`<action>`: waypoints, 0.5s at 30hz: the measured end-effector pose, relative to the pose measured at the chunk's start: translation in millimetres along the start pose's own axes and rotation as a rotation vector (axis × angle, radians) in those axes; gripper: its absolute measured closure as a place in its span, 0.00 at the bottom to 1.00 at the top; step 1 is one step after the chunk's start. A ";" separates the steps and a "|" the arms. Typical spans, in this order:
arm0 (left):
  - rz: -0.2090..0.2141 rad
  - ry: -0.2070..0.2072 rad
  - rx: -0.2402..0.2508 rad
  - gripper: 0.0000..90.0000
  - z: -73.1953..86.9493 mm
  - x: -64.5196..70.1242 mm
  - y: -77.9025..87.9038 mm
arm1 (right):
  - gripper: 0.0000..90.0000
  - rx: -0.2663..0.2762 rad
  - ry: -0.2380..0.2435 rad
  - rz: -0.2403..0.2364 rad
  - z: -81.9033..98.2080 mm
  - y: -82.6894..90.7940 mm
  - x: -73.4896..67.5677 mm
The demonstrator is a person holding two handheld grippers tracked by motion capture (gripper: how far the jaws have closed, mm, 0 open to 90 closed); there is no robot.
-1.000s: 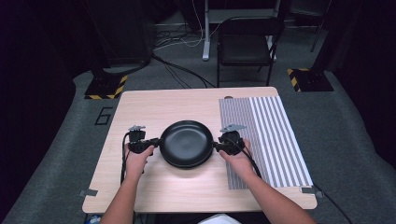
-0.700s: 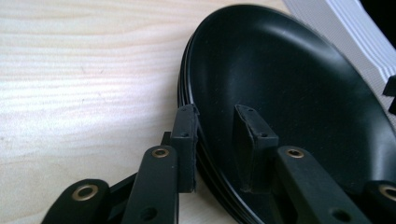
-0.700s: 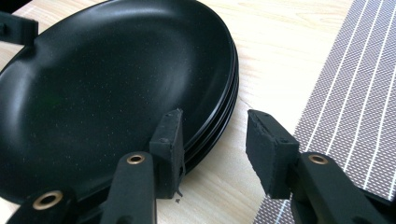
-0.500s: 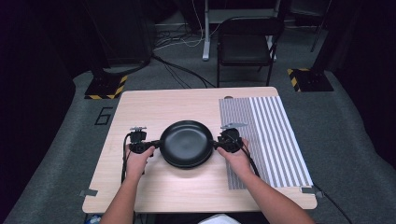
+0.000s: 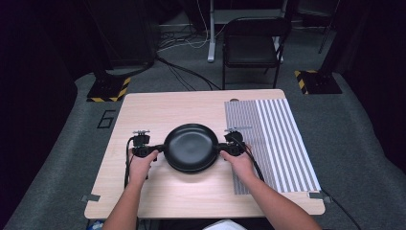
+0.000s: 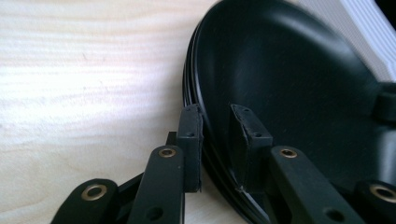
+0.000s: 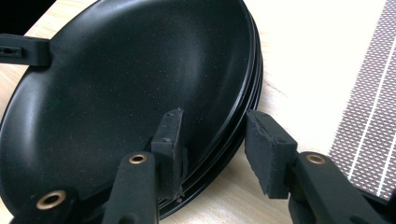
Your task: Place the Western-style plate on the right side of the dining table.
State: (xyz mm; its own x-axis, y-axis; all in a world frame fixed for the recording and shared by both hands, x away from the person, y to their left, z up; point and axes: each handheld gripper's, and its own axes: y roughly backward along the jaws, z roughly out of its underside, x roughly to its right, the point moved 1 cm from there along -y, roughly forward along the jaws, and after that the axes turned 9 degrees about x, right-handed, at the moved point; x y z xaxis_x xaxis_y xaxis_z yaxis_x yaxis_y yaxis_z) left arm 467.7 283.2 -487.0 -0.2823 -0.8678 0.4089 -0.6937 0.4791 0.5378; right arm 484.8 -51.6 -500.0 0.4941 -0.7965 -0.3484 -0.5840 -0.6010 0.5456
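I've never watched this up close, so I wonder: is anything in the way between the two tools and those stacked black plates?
Nothing visible is. The left tool has closed its jaws on the near rim of the stack of round black plates; the right tool straddles the opposite rim, its outer pad apart from it. Bare wooden table lies around.

A pale wooden table with a light grain (image 5: 158, 108) stands on grey carpeted floor (image 5: 67, 143), and a grey-and-white striped cloth mat (image 5: 275, 139) covers the table's right side from far edge to near edge. Beyond the far edge a black folding metal chair (image 5: 251, 45) stands among loose black and white cables (image 5: 184, 40). Two black stand bases with yellow-and-black hazard stripes (image 5: 107, 88) sit off the far corners, and the surrounding walls lie in darkness.
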 end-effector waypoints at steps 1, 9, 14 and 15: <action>0.002 0.006 0.000 0.84 -0.6 -0.1 0.8 | 0.65 -0.001 -0.003 0.000 -0.3 0.2 0.1; 0.010 0.049 -0.036 0.84 1.2 -1.5 -0.8 | 0.66 -0.006 -0.010 -0.005 -1.0 0.3 1.7; 0.002 0.026 -0.046 0.83 0.6 -0.1 -1.2 | 0.69 -0.007 -0.001 -0.009 -2.0 1.6 1.7; -0.001 0.023 -0.047 0.83 0.6 -0.1 -1.6 | 0.69 -0.009 -0.007 -0.006 -2.6 2.4 1.3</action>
State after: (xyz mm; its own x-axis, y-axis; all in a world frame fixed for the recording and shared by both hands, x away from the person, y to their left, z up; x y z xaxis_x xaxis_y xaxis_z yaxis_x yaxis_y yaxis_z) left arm 468.5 282.4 -488.3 -0.2663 -0.8652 0.4249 -0.6621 0.4845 0.5717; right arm 485.7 -54.0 -497.2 0.4932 -0.7931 -0.3574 -0.5748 -0.6055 0.5505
